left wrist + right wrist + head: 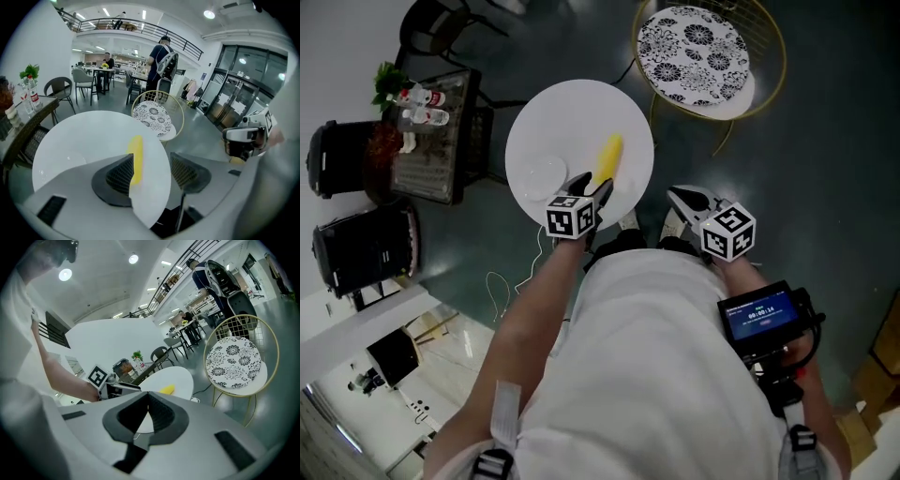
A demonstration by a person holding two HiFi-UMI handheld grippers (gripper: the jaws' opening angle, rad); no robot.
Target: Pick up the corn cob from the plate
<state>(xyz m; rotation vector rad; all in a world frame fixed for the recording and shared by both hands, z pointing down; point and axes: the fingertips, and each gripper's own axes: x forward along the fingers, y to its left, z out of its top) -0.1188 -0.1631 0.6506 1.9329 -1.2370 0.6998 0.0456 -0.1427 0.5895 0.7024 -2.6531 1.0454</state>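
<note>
A yellow corn cob [609, 157] lies on the round white table [572, 112], right of a small pale plate [541, 175] and off its rim. My left gripper [593, 186] hovers over the table's near edge, just short of the cob. In the left gripper view the left gripper [152, 172] is open, and the corn cob [136, 154] runs away from me with its near end behind the left pad [121, 176]. My right gripper [677, 195] is off the table to the right, over the floor. In the right gripper view the right gripper [149, 405] is shut and empty, with the corn cob [168, 389] far off.
A gold wire chair with a black-and-white patterned seat [694, 42] stands right of the table. A dark side table [431, 131] with bottles and a plant is to the left, with black bins [342, 159] beyond. A thin cable [511, 281] lies on the floor. People [159, 61] stand far behind.
</note>
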